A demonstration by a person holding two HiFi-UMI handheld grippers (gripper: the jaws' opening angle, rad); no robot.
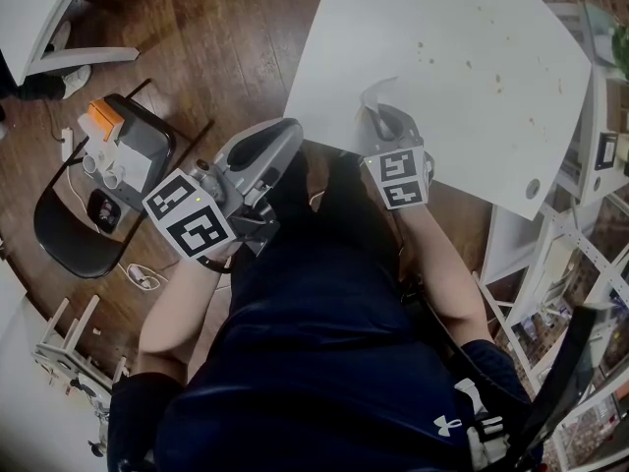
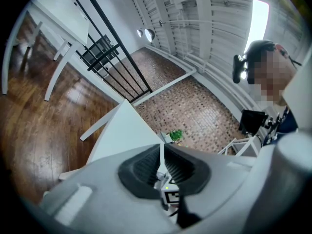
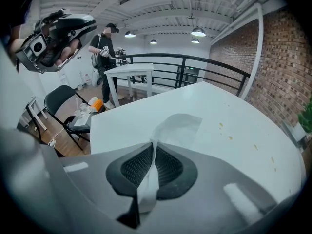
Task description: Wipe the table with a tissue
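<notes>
**Mia:** What do the tongs have, starting close in?

**Ben:** The right gripper [image 3: 152, 147] has its jaws squeezed shut on the tissue [image 3: 178, 126]. The loose end sticks out in front, over the near edge of the table [image 3: 234, 150]. I can't tell if it touches the top yet.

**Mia:** And the other one?

**Ben:** The left gripper [image 2: 162, 147] has its jaws close together with nothing in them. It is held up in the air, off to the side of the table.

**Mia:** So has the wiping begun?

**Ben:** I think it is only starting. The little brown spots [image 1: 491, 77] are farther out on the white top. Next, the tissue should go down flat and get pushed out to them, with a tight squeeze so it doesn't slip.

**Mia:** Is anything in the way?

**Ben:** I see only the spots on the tabletop. A black chair [image 1: 79, 234] with small stuff on it sits on the wood floor, well apart. Far off are another white table [image 3: 129, 71], a person [image 3: 105, 40] beside it and a black railing [image 3: 204, 65].
</notes>
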